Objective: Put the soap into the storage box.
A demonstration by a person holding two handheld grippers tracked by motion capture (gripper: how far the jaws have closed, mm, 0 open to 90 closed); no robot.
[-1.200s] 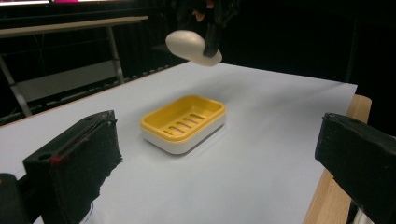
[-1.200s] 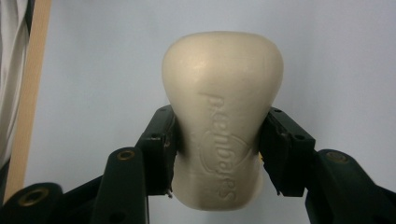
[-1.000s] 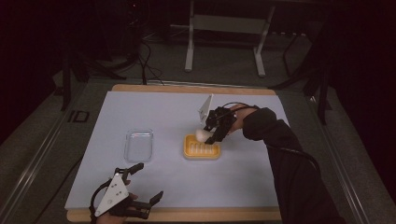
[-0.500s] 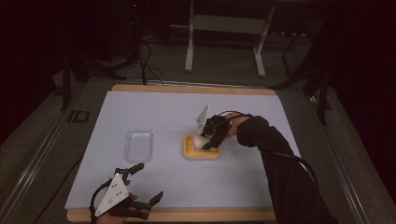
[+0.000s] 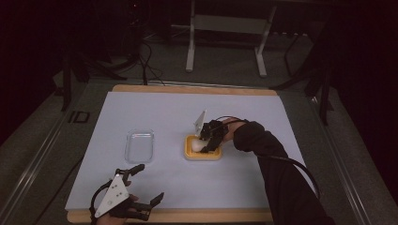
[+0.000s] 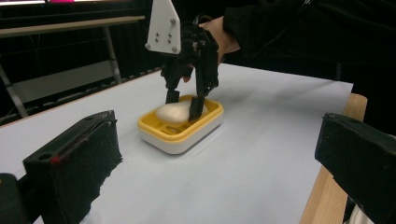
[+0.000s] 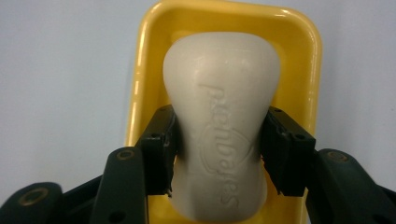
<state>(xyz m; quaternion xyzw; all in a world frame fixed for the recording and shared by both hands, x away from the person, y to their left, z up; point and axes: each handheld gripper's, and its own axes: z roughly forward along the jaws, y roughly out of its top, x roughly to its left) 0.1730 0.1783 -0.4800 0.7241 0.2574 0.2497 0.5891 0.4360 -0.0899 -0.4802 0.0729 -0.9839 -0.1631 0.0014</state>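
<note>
A white bar of soap [image 7: 219, 126] with an embossed name lies in a yellow soap dish [image 7: 144, 70] on the white table sheet. My right gripper [image 7: 217, 154] is shut on the soap bar, its pads pressing the bar's narrow waist from both sides. From above, the right gripper [image 5: 205, 144] reaches down into the yellow dish [image 5: 202, 154] at mid table, with the soap [image 5: 195, 146] under it. In the left gripper view the soap [image 6: 172, 112] rests in the dish [image 6: 180, 128]. My left gripper [image 5: 141, 187] stands open near the front left edge, nothing between its jaws.
A clear plastic lid or tray [image 5: 140, 146] lies left of the dish. The table's wooden front edge [image 5: 187, 216] runs just behind the left gripper. A metal stand [image 5: 225, 28] and cables sit on the dark floor beyond the table.
The right gripper has come down with the soap, from above the dish into it. The left gripper has stayed in place.
</note>
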